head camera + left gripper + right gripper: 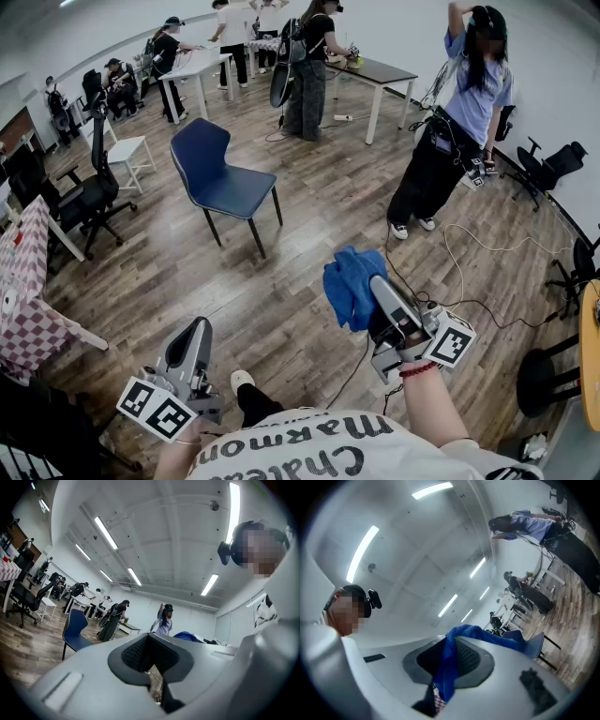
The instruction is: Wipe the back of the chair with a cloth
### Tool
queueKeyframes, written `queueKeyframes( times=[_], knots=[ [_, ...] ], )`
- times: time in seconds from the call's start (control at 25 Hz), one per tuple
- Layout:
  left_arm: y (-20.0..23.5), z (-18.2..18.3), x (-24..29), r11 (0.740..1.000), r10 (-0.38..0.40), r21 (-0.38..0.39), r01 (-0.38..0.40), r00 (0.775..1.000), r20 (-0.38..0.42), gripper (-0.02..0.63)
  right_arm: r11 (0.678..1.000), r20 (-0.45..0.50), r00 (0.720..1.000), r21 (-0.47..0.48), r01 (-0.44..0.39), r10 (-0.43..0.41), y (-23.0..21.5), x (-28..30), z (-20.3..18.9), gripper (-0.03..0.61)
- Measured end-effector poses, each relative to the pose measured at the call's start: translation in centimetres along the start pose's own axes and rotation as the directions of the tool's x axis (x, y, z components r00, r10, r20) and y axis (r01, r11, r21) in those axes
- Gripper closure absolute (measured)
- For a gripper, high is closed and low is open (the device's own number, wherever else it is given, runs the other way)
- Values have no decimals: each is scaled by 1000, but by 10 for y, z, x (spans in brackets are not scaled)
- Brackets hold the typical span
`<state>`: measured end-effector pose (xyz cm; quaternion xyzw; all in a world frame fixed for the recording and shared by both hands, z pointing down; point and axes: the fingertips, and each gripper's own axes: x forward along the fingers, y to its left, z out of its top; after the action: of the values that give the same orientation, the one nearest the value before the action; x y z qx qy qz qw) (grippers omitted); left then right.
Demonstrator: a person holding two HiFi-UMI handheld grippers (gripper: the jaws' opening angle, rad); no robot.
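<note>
**A:** Where is our cloth?

**B:** The blue cloth is pinched in our right gripper. The jaws are closed on one fold, and the rest bunches loose past the tips. The right gripper view shows the cloth running down between the dark pads.

**A:** And our left gripper?

**B:** It hangs low at our side. Its jaws are together with nothing between them.

**A:** The chair?

**B:** The blue chair stands well apart from us on the wood floor, and we touch no part of it. Its back rises on the left side of the seat.

**A:** How do we think the cloth handles?

**B:** Soft, light and floppy, we judge. It has no stiffness of its own, so we press the loose bunch flat against the back, not the hard jaw tips. Our hold on the fold looks deep enough not to slip.

**A:** And the chair?

**B:** The shell looks smooth, hard and curved, on thin legs. It is probably light, so it may slide or tip when we push. We would steady it with the left gripper at the top edge of the back.
</note>
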<state>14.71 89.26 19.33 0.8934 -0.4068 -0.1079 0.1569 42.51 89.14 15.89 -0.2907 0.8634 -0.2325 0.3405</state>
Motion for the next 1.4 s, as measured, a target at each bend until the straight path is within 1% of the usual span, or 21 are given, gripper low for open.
queueKeyframes(
  times=[0.12,0.28,0.48,0.64,0.72,0.84,0.92,1.08,1.28,1.4],
  knots=[
    [-1,-2,4,1000,5,0,-5,1000,-3,611,1000,-16,1000,-20,10,-11,-4,0,2,522],
    [0,-2,6,1000,9,-7,-9,1000,-5,611,1000,-22,1000,-20,11,-12,-6,1,2,522],
    [10,-3,4,1000,28,-11,-28,1000,0,611,999,-53,998,-39,18,-20,-10,9,-6,522],
    [23,-2,6,999,41,19,-41,999,19,611,999,-79,997,-44,20,-24,-17,23,-14,520],
    [33,-1,11,999,41,24,-42,999,13,611,999,-93,995,-42,19,-23,-24,34,-18,520],
    [47,1,29,1000,7,11,-7,1000,-13,609,998,-122,992,-60,34,-41,-38,51,-22,520],
    [56,1,45,1000,-14,21,15,999,-33,609,996,-135,989,-74,43,-53,-47,62,-24,520],
    [78,9,78,998,-63,13,64,997,-51,609,996,-130,990,-73,48,-57,-68,93,-23,520],
    [123,43,122,996,-84,35,86,995,-48,609,996,-111,992,-76,47,-55,-94,151,-14,520],
    [154,69,145,992,-115,44,117,992,-45,609,995,-96,994,-89,50,-59,-107,189,-13,520]
  ],
)
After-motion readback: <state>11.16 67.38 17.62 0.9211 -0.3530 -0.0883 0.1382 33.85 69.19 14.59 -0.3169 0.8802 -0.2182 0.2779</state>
